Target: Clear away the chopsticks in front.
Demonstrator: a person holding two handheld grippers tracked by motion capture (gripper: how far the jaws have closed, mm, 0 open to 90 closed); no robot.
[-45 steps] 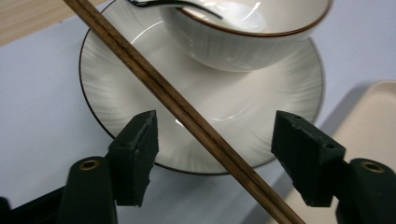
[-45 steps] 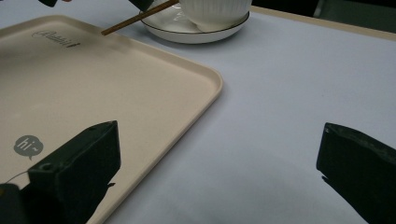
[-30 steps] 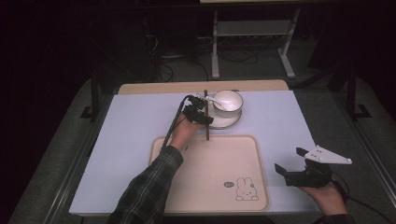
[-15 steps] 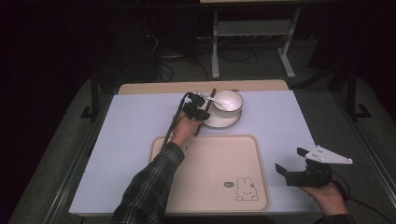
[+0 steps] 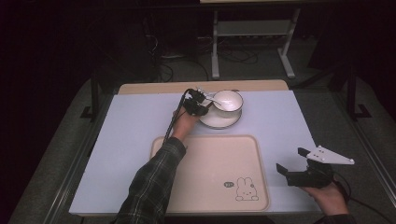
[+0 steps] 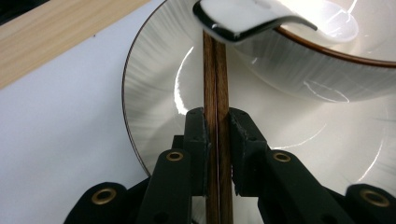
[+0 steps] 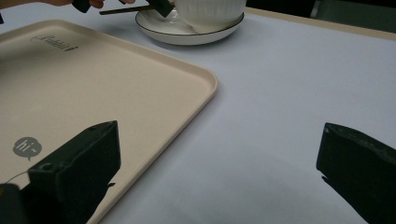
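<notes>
Over at the far side of the table (image 5: 126, 130), the left gripper (image 5: 198, 103) has just been closing its jaws, and in the left gripper view they now press from both sides on a pair of dark wooden chopsticks (image 6: 215, 88) standing side by side between the pads. Those chopsticks run up over the white saucer (image 6: 154, 93) toward the ribbed white bowl (image 6: 308, 70) that sits on it, and their far ends pass under the handle of a white spoon (image 6: 243, 18) that rests in the bowl. From above, saucer and bowl stand just beyond the far edge of the beige tray (image 5: 210, 154), which carries a small rabbit drawing (image 5: 246, 189) near its right front corner. A plaid sleeve (image 5: 149, 186) reaches across the tray to the left gripper. Well apart from all this, the right gripper (image 5: 293, 164) hovers by the tray's right front corner, its jaws spread wide with nothing between them, above the pale tabletop.
</notes>
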